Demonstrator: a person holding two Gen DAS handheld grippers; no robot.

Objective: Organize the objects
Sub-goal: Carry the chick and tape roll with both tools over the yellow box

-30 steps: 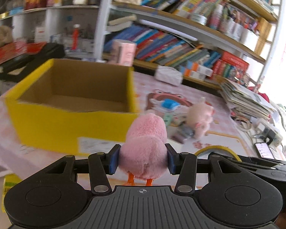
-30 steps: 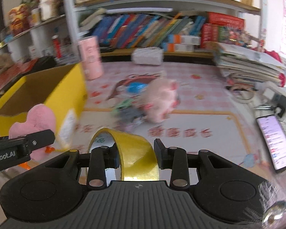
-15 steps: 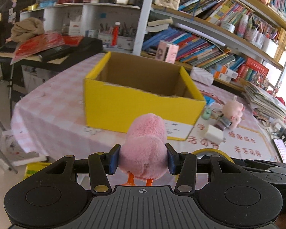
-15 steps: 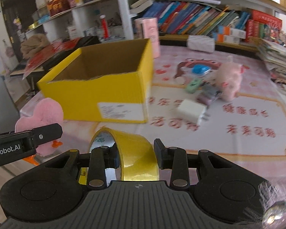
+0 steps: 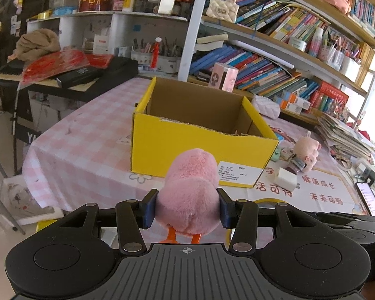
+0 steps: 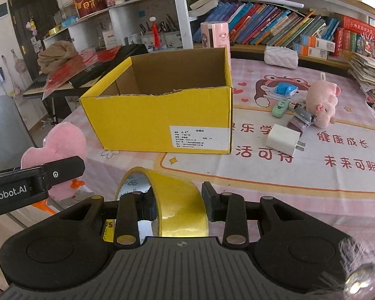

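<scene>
the open yellow cardboard box (image 6: 160, 115) on the pink checked counter (image 6: 300, 175) shows only bare brown inside. it looks farther off than 1 second ago. its white label (image 6: 200, 137) is too small to read. left claw (image 5: 187, 210) pinches a pink plush chick (image 5: 190, 192); right claw (image 6: 180, 200) pinches a yellow tape roll (image 6: 172, 200), both short of the box. the left claw's arm reads "nrobot.ai".

Yellow box (image 6: 160, 120), brown inside; pink plush (image 5: 190, 195), orange feet; yellow tape roll (image 6: 180, 202); pink-white checked tablecloth (image 5: 87, 140).

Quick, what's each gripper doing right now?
Left gripper: closed on the pink plush toy.
Right gripper: closed on the yellow tape roll.
</scene>
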